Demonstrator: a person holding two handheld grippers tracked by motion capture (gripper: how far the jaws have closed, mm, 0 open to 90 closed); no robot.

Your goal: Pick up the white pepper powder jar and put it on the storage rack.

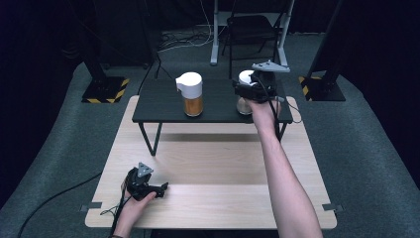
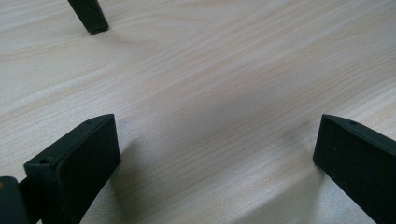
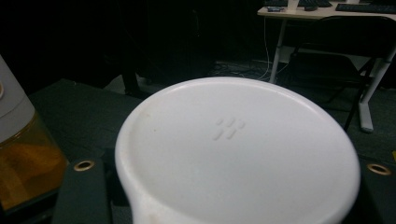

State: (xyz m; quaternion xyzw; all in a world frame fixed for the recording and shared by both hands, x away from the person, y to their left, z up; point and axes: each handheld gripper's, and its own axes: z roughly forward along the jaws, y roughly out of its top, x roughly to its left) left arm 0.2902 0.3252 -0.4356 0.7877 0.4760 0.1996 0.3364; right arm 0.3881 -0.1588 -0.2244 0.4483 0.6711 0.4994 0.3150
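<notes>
Right claw: closed on the white-capped dispenser, a jaw pressed in on either side just under its cap, reached out to the far right of the black raised shelf
Left claw: jaws spread wide with nothing between them, lying low on the pale wood worktop near its front left corner, held in the person's left hand
Held dispenser: round white cap, smooth, with a few small raised dashes at its middle; clear lower body standing on the shelf
Second dispenser: same white cap, amber liquid in a clear body, upright at the middle of the shelf, well apart from the held one
Shelf: dark top on thin black legs, set across the far half of the worktop
Room: dim, grey carpet, black stands with yellow-striped bases at either side, a black chair and a white desk frame behind
</notes>
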